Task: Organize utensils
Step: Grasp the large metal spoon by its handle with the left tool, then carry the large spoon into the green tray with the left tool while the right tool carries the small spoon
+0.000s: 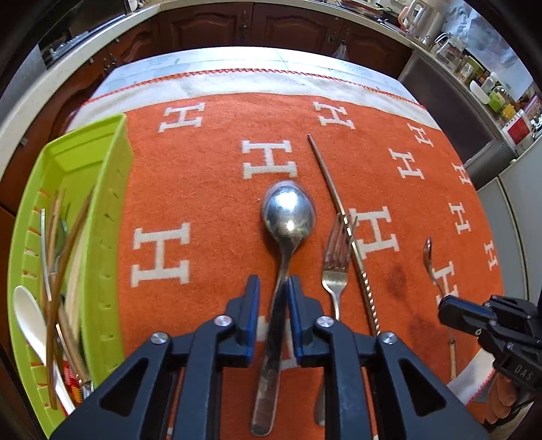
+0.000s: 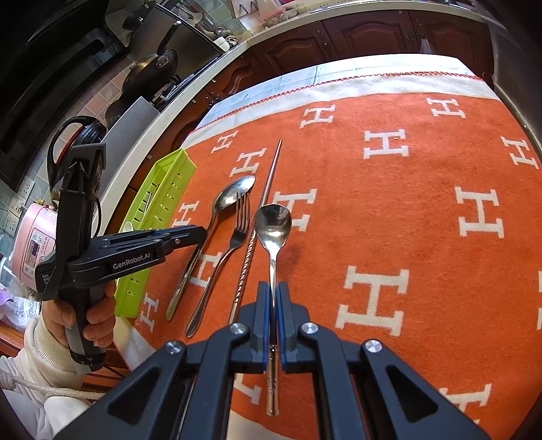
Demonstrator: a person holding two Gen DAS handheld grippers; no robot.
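Observation:
A large steel spoon (image 1: 288, 216) lies on the orange cloth (image 1: 203, 189); my left gripper (image 1: 273, 291) straddles its handle, pads close on both sides with a slight gap on the left. My right gripper (image 2: 273, 298) is shut on the handle of a small steel spoon (image 2: 273, 223). A fork (image 1: 335, 257) and a twisted metal chopstick (image 1: 342, 220) lie between the two spoons. A green utensil tray (image 1: 84, 210) at the left holds wooden chopsticks, a white spoon and other utensils. In the right wrist view the tray (image 2: 159, 210), large spoon (image 2: 230, 196) and left gripper (image 2: 189, 233) sit at the left.
The orange cloth with white H marks covers the table, with its white border and red stitching at the far edge (image 1: 257, 72). Dark wood cabinets (image 1: 271, 27) stand beyond. A pink rice cooker (image 2: 30, 243) and pans (image 2: 152, 67) sit on the counter at the left.

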